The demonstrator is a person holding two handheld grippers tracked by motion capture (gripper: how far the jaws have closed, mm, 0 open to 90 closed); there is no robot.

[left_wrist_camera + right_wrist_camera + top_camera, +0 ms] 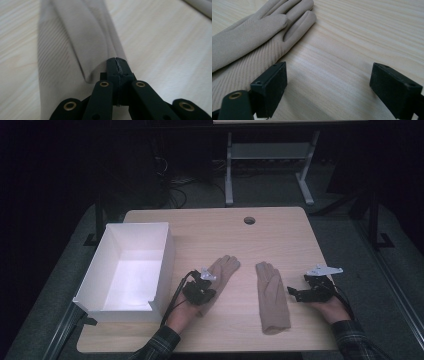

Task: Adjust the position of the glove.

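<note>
A: What is my left gripper [117,65] doing?
B: I am pinching a fold of the left glove [75,45] between fully closed jaws.
A: And my right gripper [328,86]?
B: I am holding it wide open and empty, the right glove [254,37] lying just beside one jaw.

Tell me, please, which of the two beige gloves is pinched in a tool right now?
The left glove, nearer the white box: the left tool is shut on a fold of its fabric. The right glove lies flat and free, with the right tool open beside it.
</note>
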